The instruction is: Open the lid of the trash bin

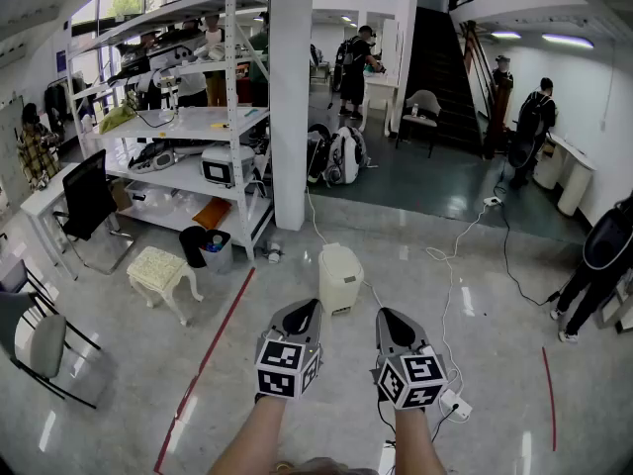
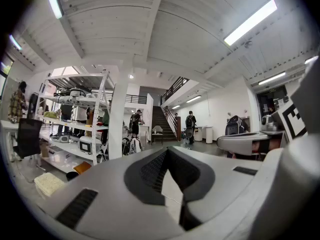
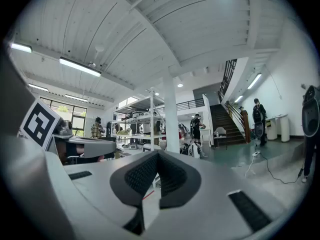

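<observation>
The white trash bin (image 1: 339, 277) is seen on the floor (image 1: 119, 404) just ahead of both grippers, its lid (image 1: 338, 256) down. The left gripper (image 1: 303, 313) and right gripper (image 1: 387, 319) are held with jaws pressed together, nothing between them. The lid's front edge would probably best be approached low and lifted from beneath.

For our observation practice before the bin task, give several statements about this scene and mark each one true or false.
1. The lid of the trash bin is down. True.
2. The left gripper grips the lid. False: its jaws are together, empty, short of the bin.
3. The right gripper holds nothing. True.
4. The stool stands to the right of the bin. False: it stands to the bin's left.
</observation>
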Demonstrator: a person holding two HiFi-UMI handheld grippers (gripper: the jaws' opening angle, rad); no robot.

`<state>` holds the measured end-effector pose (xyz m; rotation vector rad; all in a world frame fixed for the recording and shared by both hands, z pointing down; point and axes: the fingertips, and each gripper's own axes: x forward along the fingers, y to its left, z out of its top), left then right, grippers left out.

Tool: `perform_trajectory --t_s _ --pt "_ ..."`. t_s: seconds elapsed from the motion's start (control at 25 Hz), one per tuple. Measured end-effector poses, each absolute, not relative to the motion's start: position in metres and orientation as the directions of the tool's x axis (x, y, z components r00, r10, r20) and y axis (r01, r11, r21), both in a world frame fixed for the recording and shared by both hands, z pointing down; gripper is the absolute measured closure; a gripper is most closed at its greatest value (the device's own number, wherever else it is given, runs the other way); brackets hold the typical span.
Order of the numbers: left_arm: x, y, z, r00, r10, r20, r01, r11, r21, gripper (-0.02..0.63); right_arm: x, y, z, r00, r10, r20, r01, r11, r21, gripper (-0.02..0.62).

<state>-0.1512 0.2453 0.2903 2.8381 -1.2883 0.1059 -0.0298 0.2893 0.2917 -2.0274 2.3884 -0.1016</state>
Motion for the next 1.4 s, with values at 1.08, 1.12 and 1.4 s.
perform_trajectory --t_s 1.08,1.12,1.4 --pt "-0.1 0.261 0.287 0.624 -0.78 0.049 -0.781 -0.623 0.029 0.606 0.036 0.316 0.299 -0.248 -0.969 0.008 -0.964 0.246 -0.098 0.56" --pt "-0.098 0.26 0.287 0.623 -0.78 0.049 -0.782 -0.623 0.024 0.606 0.038 0.315 0.299 -0.25 -0.968 0.008 -0.964 0.248 -0.097 0.56" --pt "-0.091 0.241 0.29 0.617 -0.786 0.045 -0.787 -0.617 0.015 0.606 0.047 0.297 0.301 -0.247 -0.969 0.002 -0.965 0.245 -0.088 0.56"
